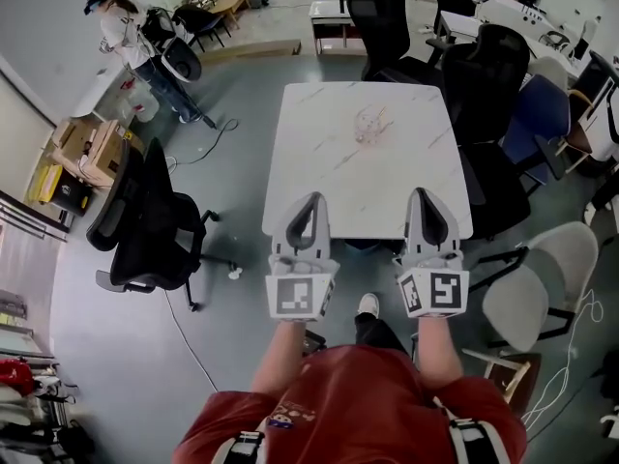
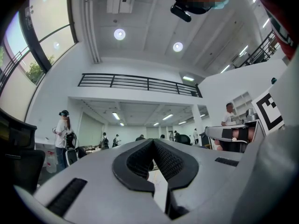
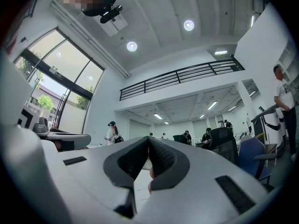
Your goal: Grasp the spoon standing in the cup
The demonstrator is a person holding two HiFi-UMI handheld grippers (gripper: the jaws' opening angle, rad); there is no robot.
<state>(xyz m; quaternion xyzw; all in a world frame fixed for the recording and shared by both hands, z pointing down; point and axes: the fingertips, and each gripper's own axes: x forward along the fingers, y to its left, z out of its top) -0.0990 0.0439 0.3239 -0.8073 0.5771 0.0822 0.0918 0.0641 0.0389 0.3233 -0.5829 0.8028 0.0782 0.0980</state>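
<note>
Head view: a person in a red shirt [image 1: 358, 404] stands at the near edge of a white marbled tabletop [image 1: 329, 162]. The left gripper [image 1: 311, 199] and right gripper [image 1: 424, 193] are held side by side over that near edge, both pointed toward the far side. A clear cup [image 1: 368, 130] stands alone toward the far middle of the tabletop, well apart from both grippers. The spoon [image 1: 379, 116] in it shows only faintly. A black office chair [image 1: 145, 222] sits on the floor to the left, and more chairs [image 1: 493, 75] crowd the right and far sides. A person in white [image 1: 121, 29] stands at far left.

Left gripper view: the dark ribbed fingers [image 2: 170, 160] are clenched tip to tip with nothing between them, against a high-ceilinged hall.

Right gripper view: its fingers [image 3: 161, 157] are likewise pressed together and empty. The cup cannot be made out here.
</note>
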